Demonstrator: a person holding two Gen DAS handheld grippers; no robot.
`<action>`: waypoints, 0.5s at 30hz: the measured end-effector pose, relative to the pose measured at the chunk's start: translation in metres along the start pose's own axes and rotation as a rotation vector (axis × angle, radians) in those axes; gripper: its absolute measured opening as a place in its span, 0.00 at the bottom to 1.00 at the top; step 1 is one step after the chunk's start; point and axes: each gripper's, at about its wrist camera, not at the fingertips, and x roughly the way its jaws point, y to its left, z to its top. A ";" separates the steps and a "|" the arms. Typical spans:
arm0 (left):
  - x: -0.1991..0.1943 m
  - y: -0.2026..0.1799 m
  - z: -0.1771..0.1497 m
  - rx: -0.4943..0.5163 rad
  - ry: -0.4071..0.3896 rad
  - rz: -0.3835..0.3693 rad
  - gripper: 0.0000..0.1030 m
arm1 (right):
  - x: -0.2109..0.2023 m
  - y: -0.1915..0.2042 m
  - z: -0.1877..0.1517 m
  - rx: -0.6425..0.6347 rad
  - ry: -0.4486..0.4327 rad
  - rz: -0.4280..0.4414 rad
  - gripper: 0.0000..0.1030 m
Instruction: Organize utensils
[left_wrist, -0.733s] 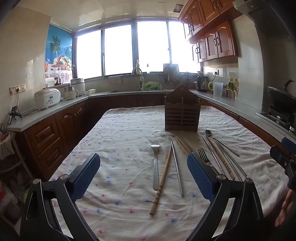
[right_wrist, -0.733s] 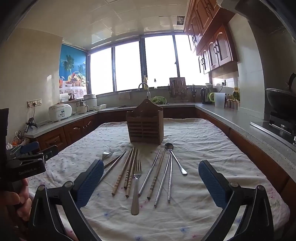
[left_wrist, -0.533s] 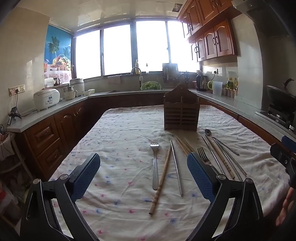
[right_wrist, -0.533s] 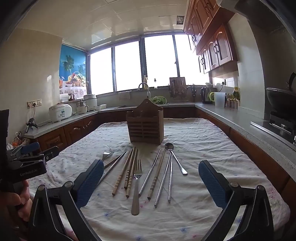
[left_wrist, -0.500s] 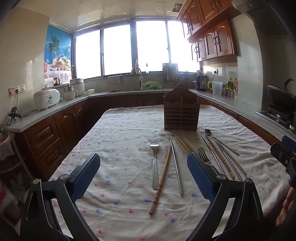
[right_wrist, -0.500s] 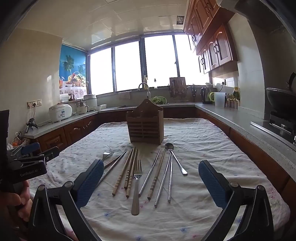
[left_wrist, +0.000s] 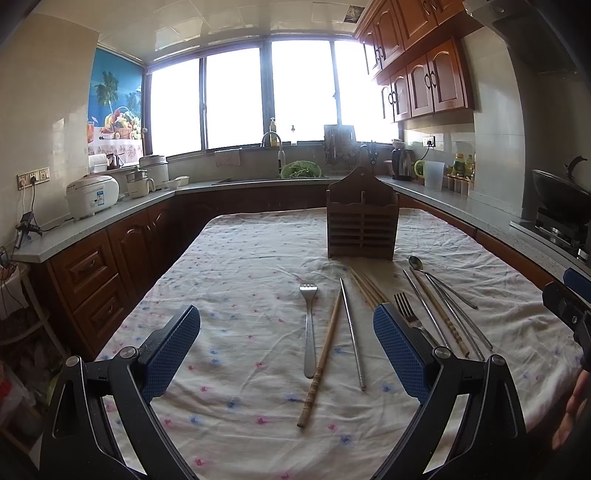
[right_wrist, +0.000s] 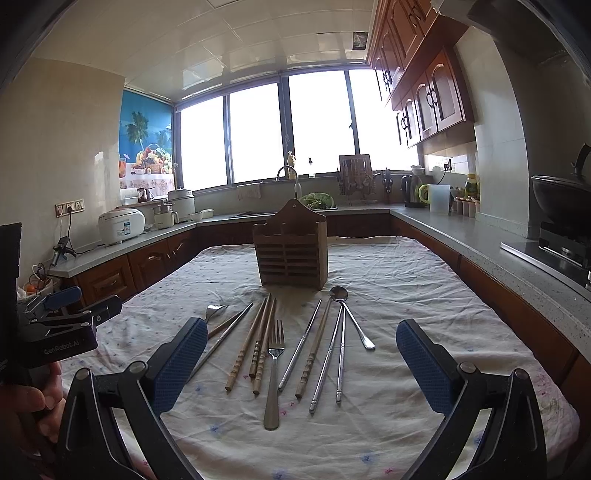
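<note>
A wooden utensil holder stands upright on the clothed table. In front of it lie a fork, a wooden chopstick, a metal chopstick, more wooden chopsticks, a second fork, metal chopsticks and a spoon. My left gripper is open and empty, above the near left fork. My right gripper is open and empty, above the middle utensils. Each gripper shows at the edge of the other's view.
The table wears a white flowered cloth. Kitchen counters run along the left, back and right, with a rice cooker, a sink tap, a kettle and a wok on a stove.
</note>
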 end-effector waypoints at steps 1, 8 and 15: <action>0.000 0.000 0.000 0.001 0.001 0.001 0.94 | -0.002 -0.001 0.001 0.002 -0.001 0.001 1.00; 0.005 0.002 0.003 -0.006 0.024 -0.007 0.94 | -0.002 0.001 0.004 0.004 0.011 0.004 1.00; 0.029 0.004 0.012 -0.029 0.104 -0.045 0.94 | 0.009 -0.007 0.011 0.015 0.067 0.034 1.00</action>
